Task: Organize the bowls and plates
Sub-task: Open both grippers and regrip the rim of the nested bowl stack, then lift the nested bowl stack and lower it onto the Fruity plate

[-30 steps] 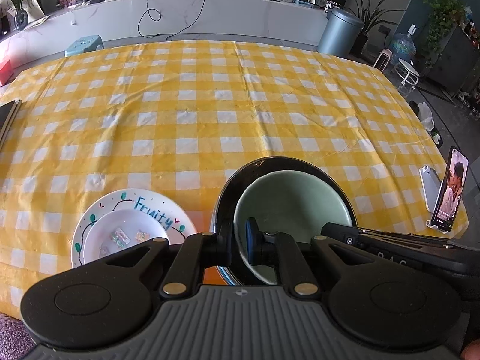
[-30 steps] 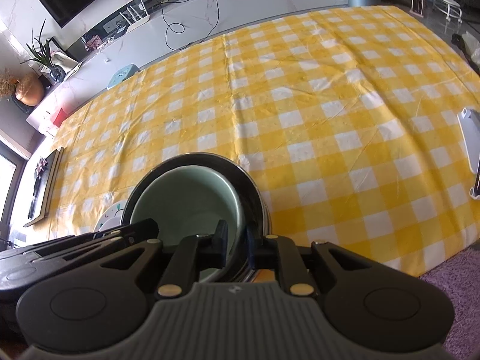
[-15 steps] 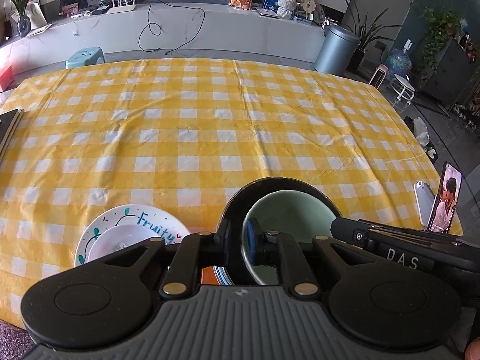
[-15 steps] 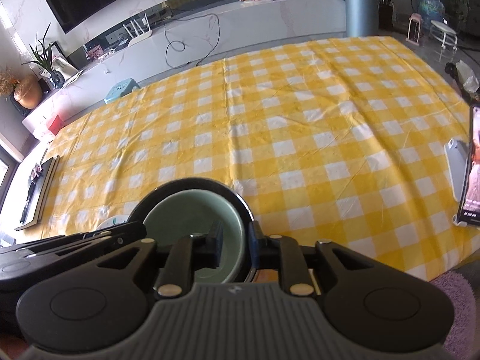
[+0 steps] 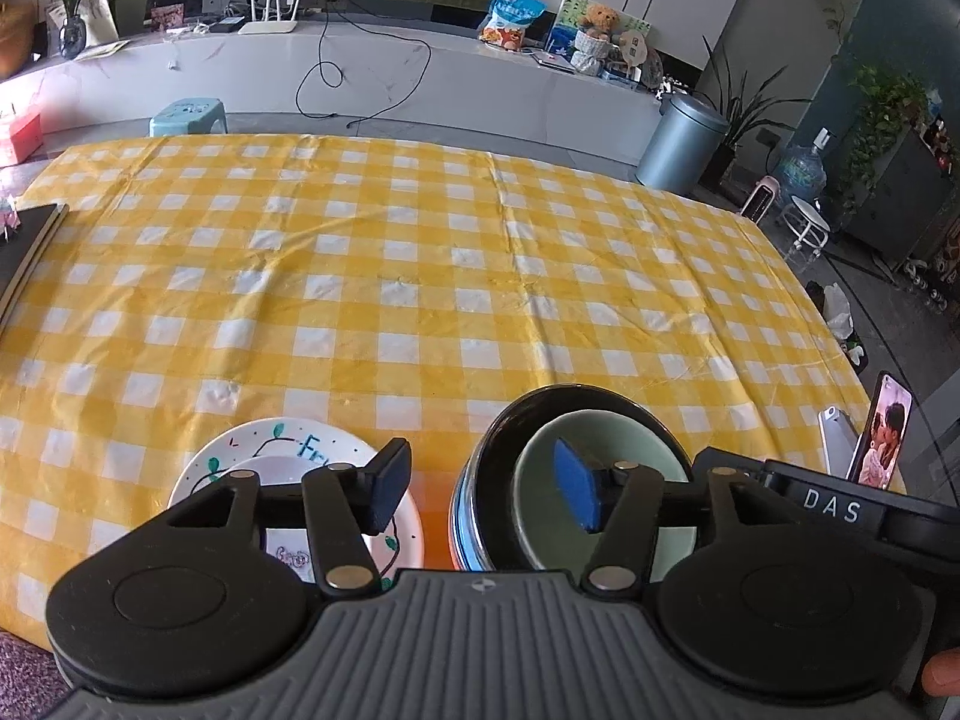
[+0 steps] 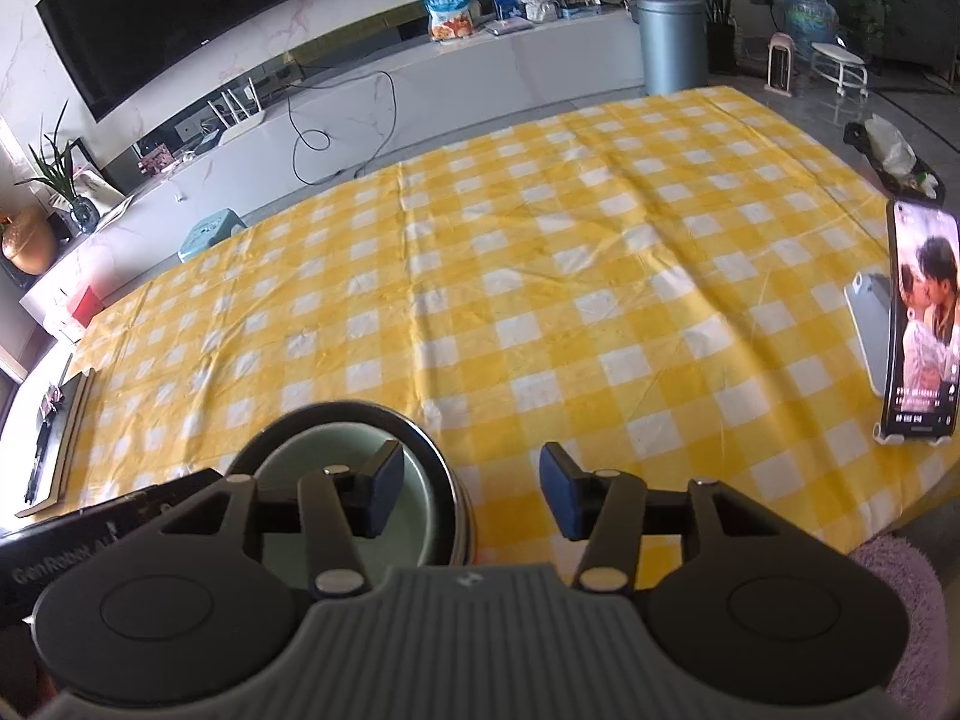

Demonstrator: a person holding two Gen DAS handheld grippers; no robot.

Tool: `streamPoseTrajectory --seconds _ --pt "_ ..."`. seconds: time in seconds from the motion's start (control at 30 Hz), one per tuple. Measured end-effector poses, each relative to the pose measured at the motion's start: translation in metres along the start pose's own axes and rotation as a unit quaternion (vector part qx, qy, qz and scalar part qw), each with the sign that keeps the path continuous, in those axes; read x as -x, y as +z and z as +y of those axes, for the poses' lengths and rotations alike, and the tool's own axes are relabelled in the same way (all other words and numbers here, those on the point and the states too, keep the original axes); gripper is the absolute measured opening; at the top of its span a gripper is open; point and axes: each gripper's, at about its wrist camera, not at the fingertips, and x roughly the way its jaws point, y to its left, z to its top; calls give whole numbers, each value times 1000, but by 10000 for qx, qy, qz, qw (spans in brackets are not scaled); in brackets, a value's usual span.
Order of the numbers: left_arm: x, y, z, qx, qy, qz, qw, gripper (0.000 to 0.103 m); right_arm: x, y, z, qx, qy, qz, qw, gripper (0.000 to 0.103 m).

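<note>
A pale green bowl (image 5: 600,468) sits nested inside a larger black bowl (image 5: 480,492) near the front edge of the table (image 5: 420,276), which is covered with a yellow-and-white checked cloth. The left wrist view shows the black bowl's outer wall with blue banding, and just left of it a white plate (image 5: 240,468) painted with green leaves and blue lettering, a smaller white dish (image 5: 270,474) resting on it; the right wrist view shows none of this plate, only the nested bowls (image 6: 336,480) at lower left. The left gripper (image 5: 480,489) is spread wide and grips nothing: its right finger, with a blue pad, hangs over the green bowl's hollow, its left finger over the plate's edge, and the black bowl's near-left rim lies in the gap between them. The right gripper (image 6: 471,495) is likewise released, its left finger over the green bowl's interior and its right finger over bare cloth, with the black bowl's right rim between the two. Each view catches part of the other gripper's black body at its edge. Farther right, a phone (image 6: 924,324) stands upright on a stand near the table's right edge with its screen lit, seen large in the right wrist view and small in the left (image 5: 882,438).
</note>
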Motion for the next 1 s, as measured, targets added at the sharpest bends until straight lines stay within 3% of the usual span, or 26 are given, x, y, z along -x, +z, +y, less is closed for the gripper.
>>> streamPoseTrajectory --seconds 0.77,1.0 --pt "-31 -22 20 1201 -547 258 9909 75 -31 -23 -15 -715 464 612 9945 52" --pt "-47 -28 21 1316 -611 499 9882 74 -42 -25 -22 -981 659 735 9903 52"
